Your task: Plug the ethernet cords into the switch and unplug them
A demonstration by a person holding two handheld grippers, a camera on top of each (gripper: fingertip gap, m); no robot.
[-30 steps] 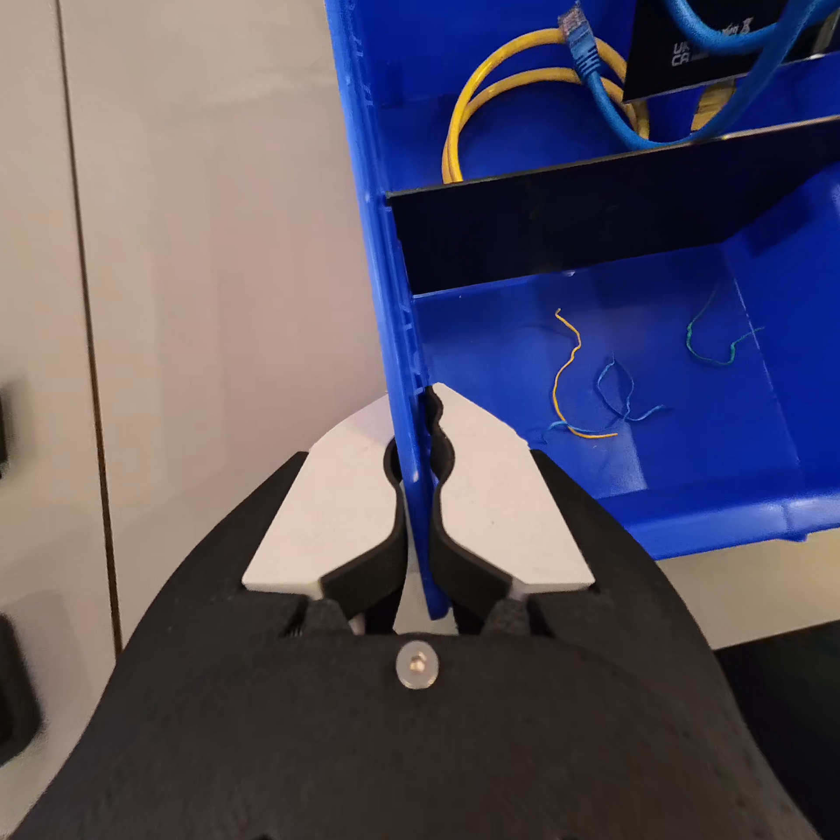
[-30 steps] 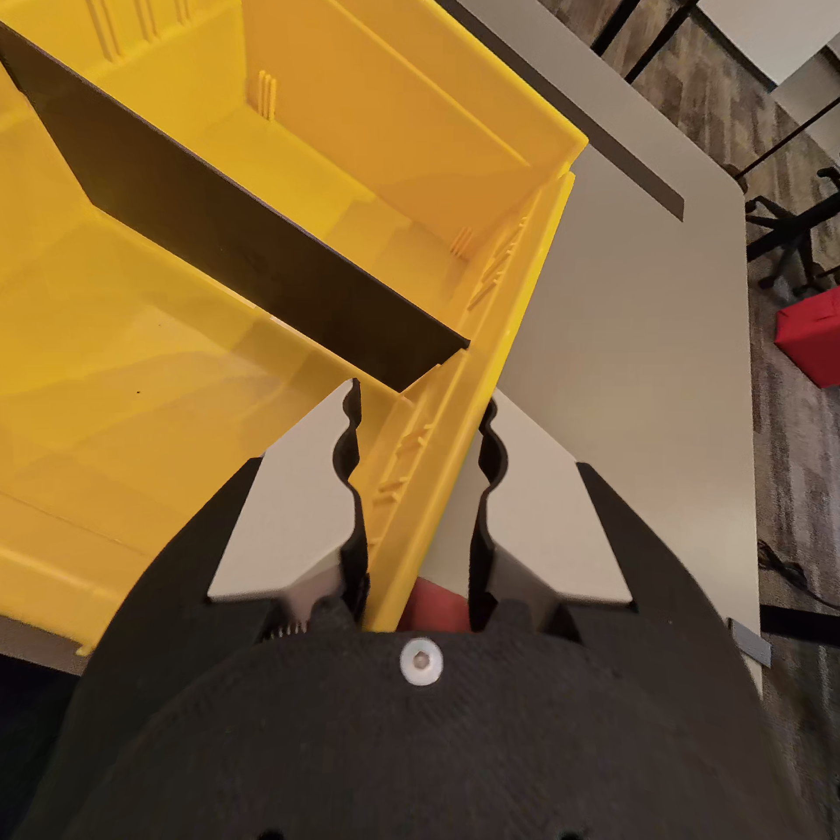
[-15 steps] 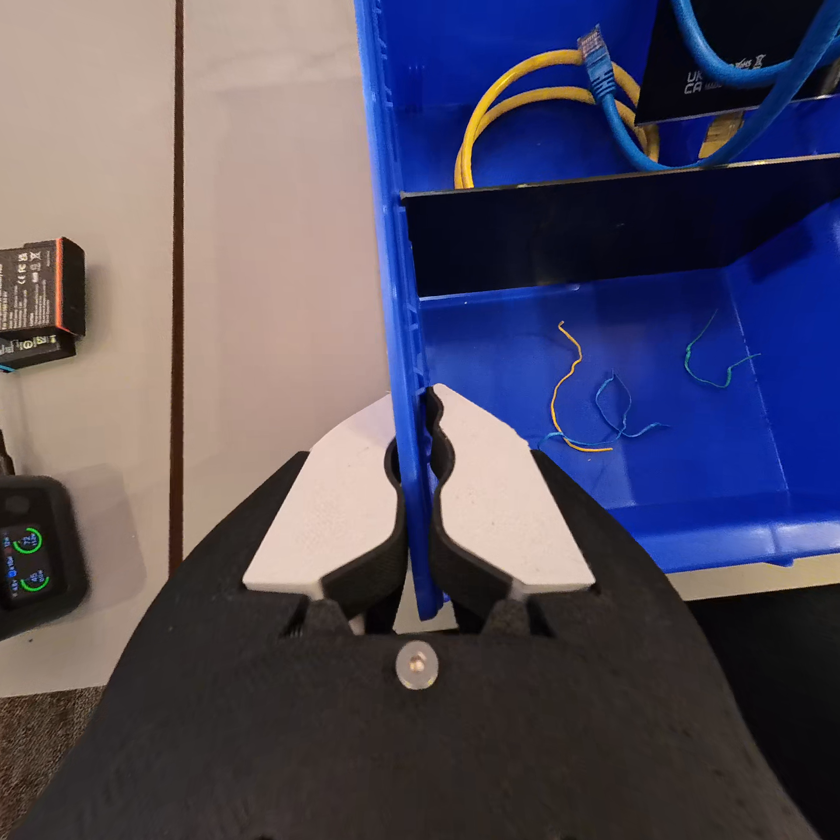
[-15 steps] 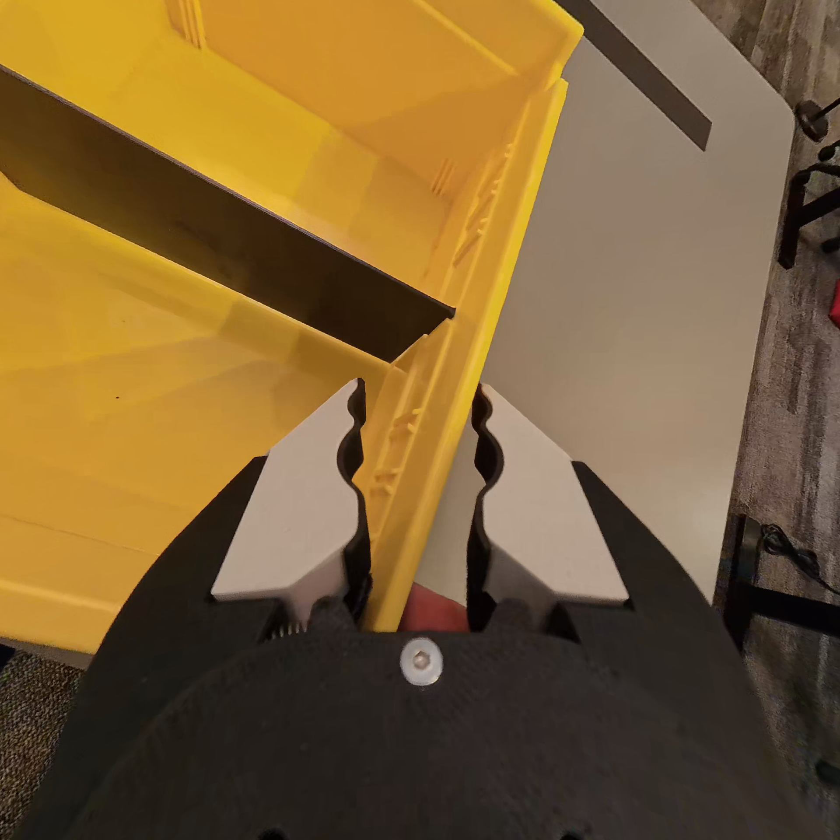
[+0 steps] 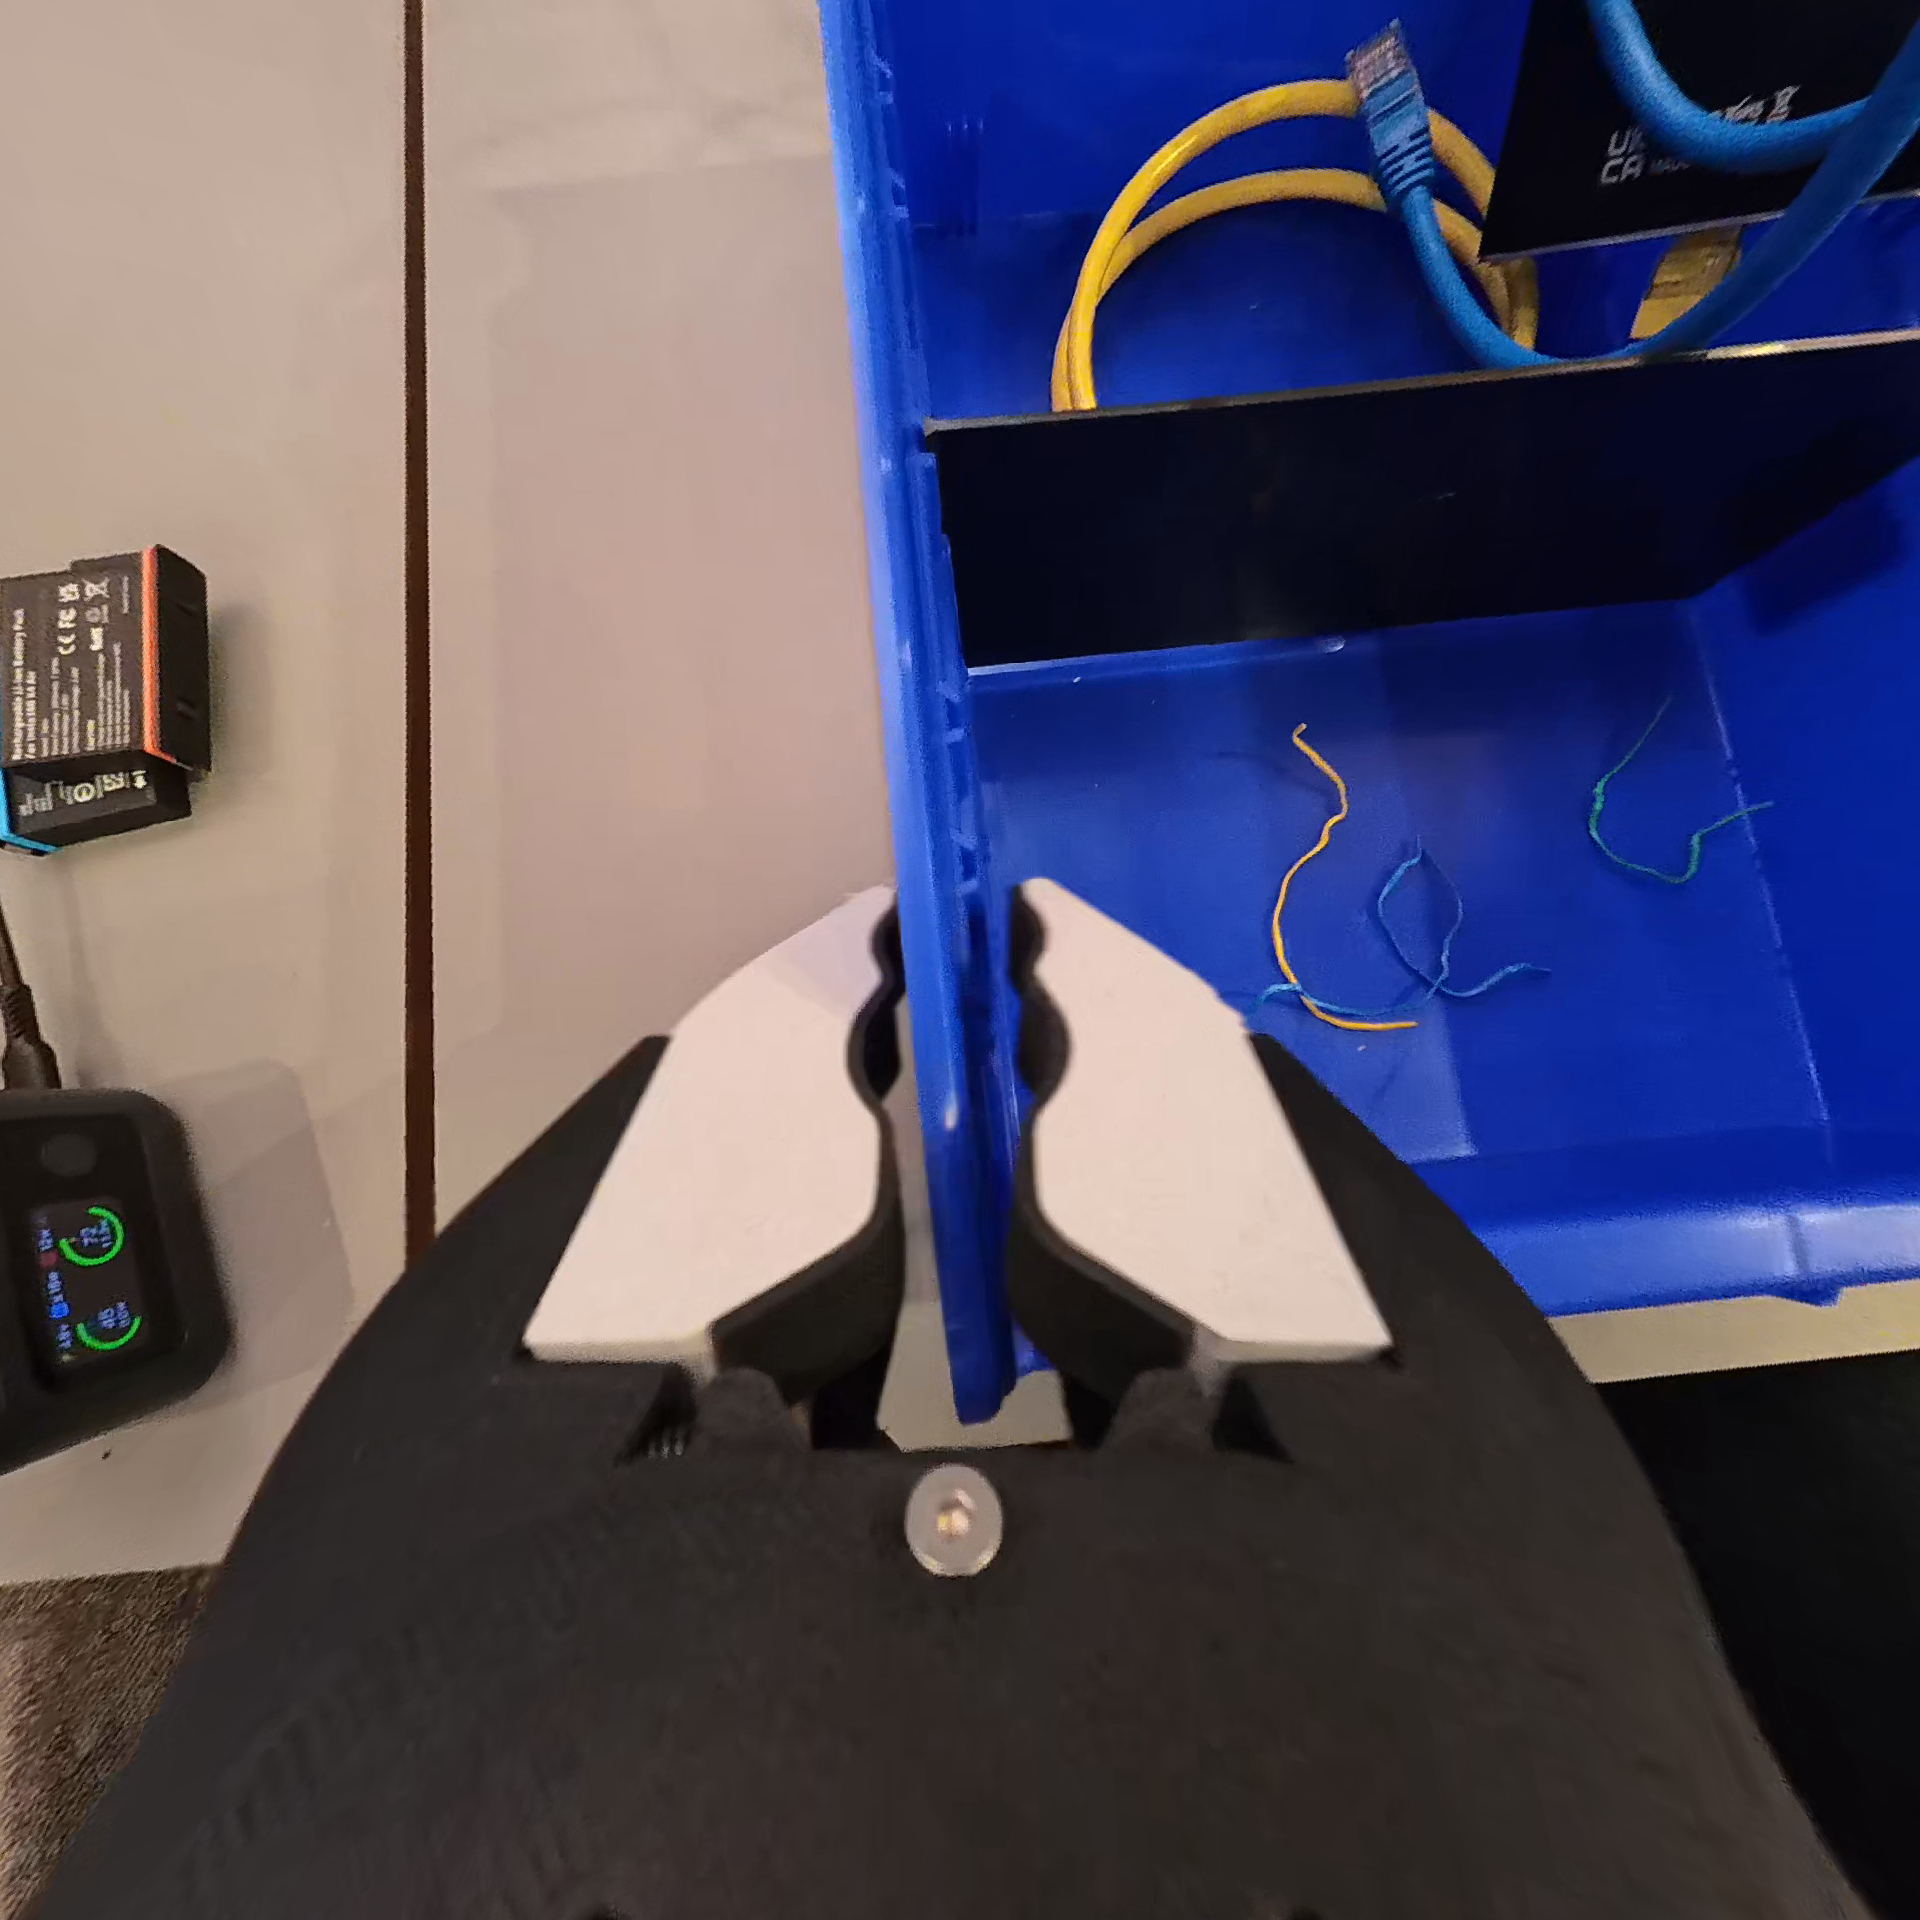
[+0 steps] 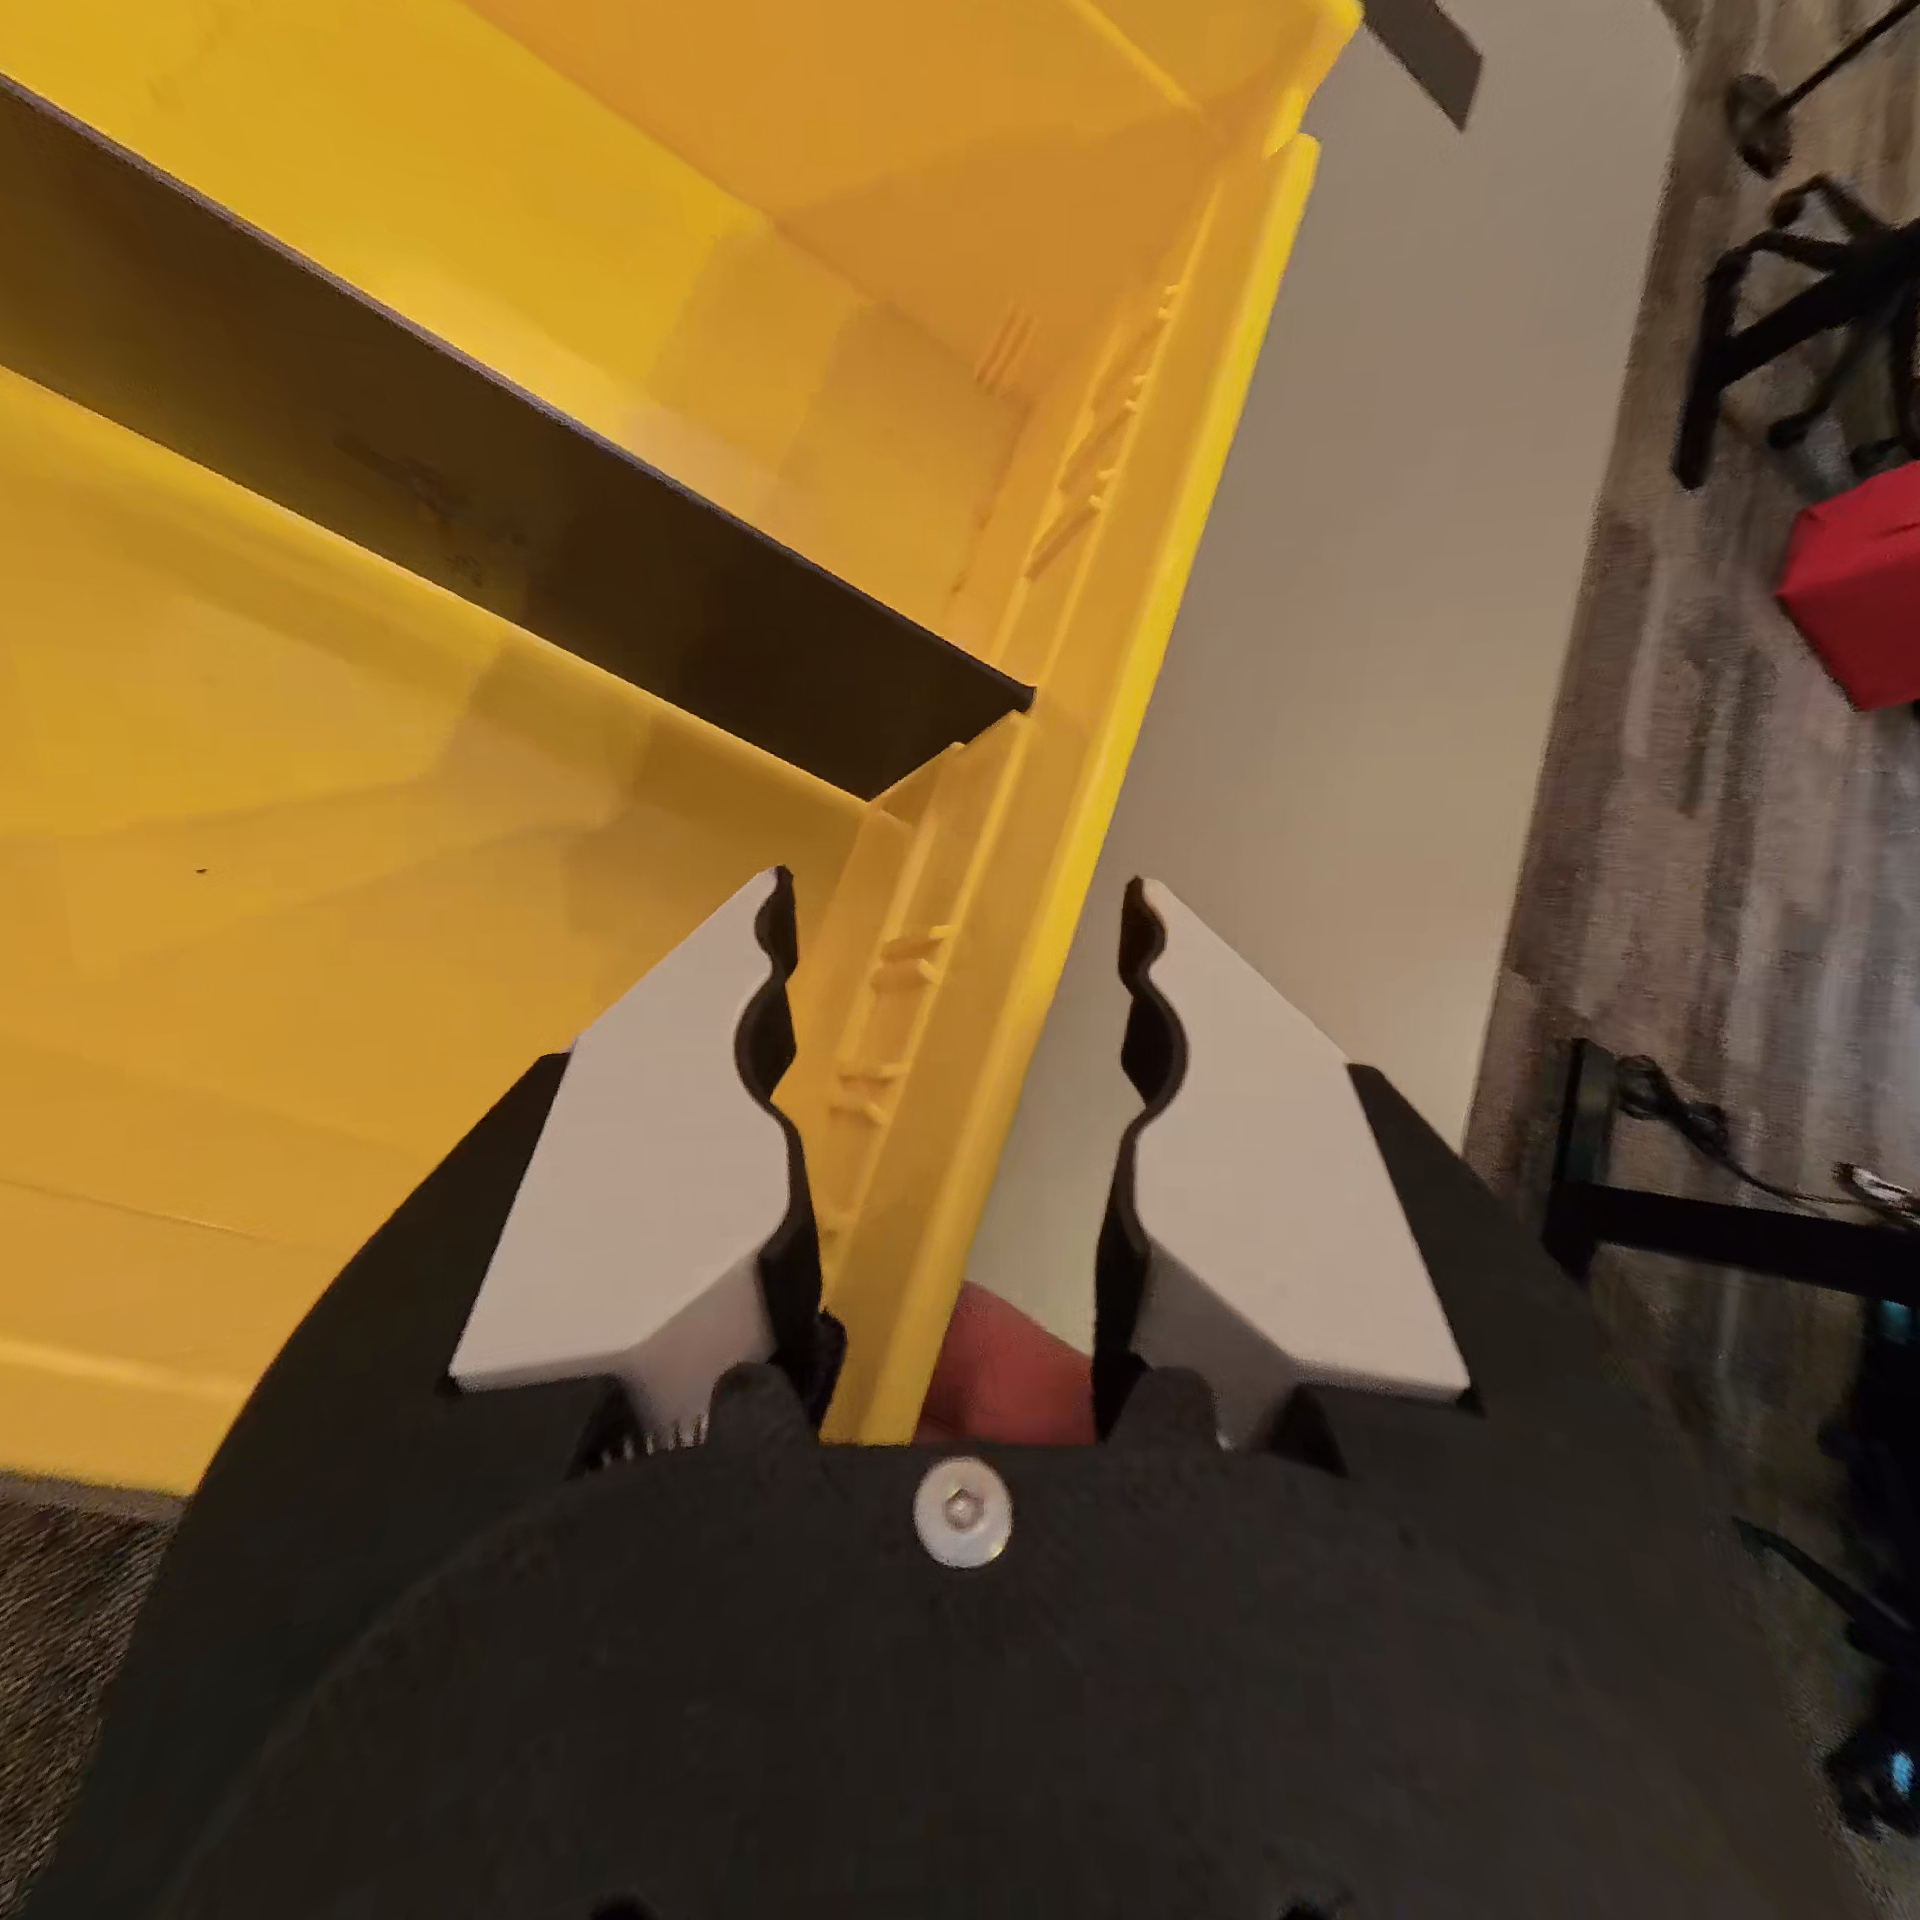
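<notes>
Straddling blue bin [image 5: 940, 623] wall, left gripper [image 5: 954, 914] fingers parted; right gripper [image 6: 956, 894] spread around yellow bin [image 6: 1174, 540] wall.

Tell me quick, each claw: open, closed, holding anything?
Left claw: open a little, straddling the blue bin side wall, no longer clamped.
Right claw: open, straddling the yellow bin wall, holding nothing.

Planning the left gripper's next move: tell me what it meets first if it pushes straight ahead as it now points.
The left gripper already straddles the blue bin's side wall, jaws slightly apart. Straight ahead it would probably slide along that wall toward the black divider's end; depth is unclear.
</notes>
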